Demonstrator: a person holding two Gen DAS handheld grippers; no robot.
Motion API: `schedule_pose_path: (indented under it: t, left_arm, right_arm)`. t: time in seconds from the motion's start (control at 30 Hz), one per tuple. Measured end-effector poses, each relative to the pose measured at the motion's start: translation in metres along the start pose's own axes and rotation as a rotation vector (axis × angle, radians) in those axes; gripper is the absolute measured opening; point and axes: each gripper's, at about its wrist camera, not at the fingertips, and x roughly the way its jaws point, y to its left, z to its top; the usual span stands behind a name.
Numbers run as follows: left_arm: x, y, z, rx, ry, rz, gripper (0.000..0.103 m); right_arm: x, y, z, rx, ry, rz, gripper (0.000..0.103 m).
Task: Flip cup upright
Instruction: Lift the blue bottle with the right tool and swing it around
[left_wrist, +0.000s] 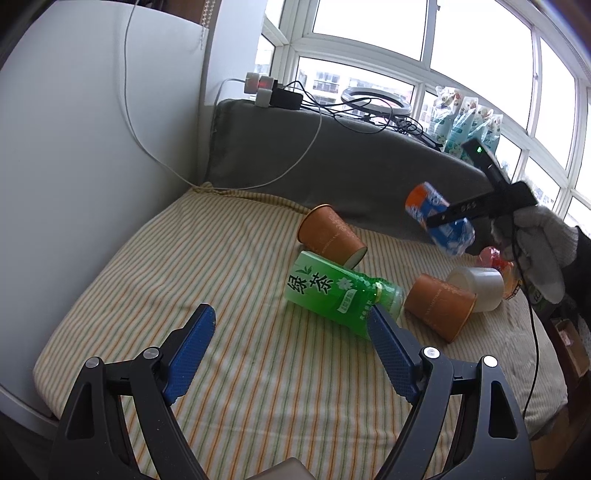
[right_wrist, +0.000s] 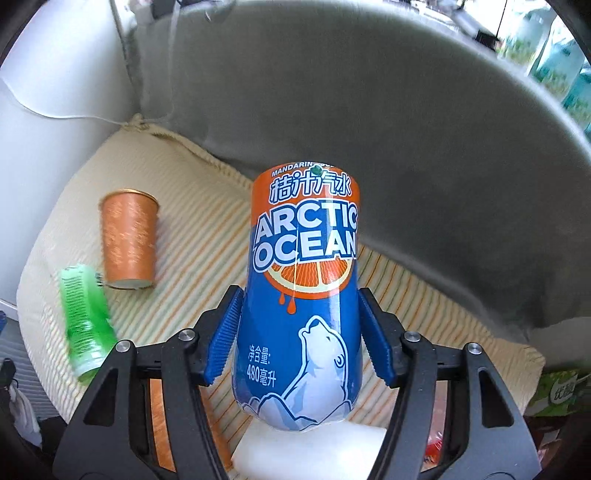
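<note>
left wrist view: the left gripper (left_wrist: 291, 347) hangs over a striped cushion (left_wrist: 147, 302) with its blue fingers (left_wrist: 192, 350) spread wide and nothing between them. just past its right finger lies a green bottle (left_wrist: 332, 291) on its side. beyond the bottle a brown paper cup (left_wrist: 328, 234) lies tipped over, its closed base pointing toward the tool. to the right of the bottle a second brown cup (left_wrist: 439, 308) also lies on its side, and behind it, touching or nearly so, sits a white roll of tape (left_wrist: 478, 286). further right and higher, the right gripper (left_wrist: 461, 214), held in a gloved hand (left_wrist: 543, 251), carries a blue and orange bottle (left_wrist: 437, 218) clear of the cushion. a grey backrest (left_wrist: 369, 166) rises behind everything.

right wrist view: the right gripper (right_wrist: 297, 332) is clenched on the blue and orange bottle (right_wrist: 303, 295), one finger on each side of its lower body. ahead and to the left of the tool the brown paper cup (right_wrist: 129, 240) lies on its side on the cushion (right_wrist: 207, 229), with the green bottle (right_wrist: 86, 321) just beside it, blurred. the white roll of tape (right_wrist: 310, 454) shows below the held bottle.
</note>
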Motion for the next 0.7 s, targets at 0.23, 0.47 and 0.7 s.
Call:
schedule_pose_path:
  t: [0.23, 0.47, 0.7]
  left_arm:
    - [-0.009, -0.005, 0.0, 0.01, 0.002, -0.01, 0.084]
    - [-0.016, -0.011, -0.005, 0.018, 0.017, -0.028, 0.084]
    - [-0.018, -0.017, -0.007, 0.025, 0.039, -0.039, 0.084]
  right_arm:
    - [-0.062, 0.028, -0.026, -0.091, -0.076, 0.042, 0.065]
    - [-0.092, 0.073, -0.078, -0.222, -0.081, 0.073, 0.065]
    - [-0.097, 0.115, -0.128, -0.32, -0.062, 0.148, 0.065]
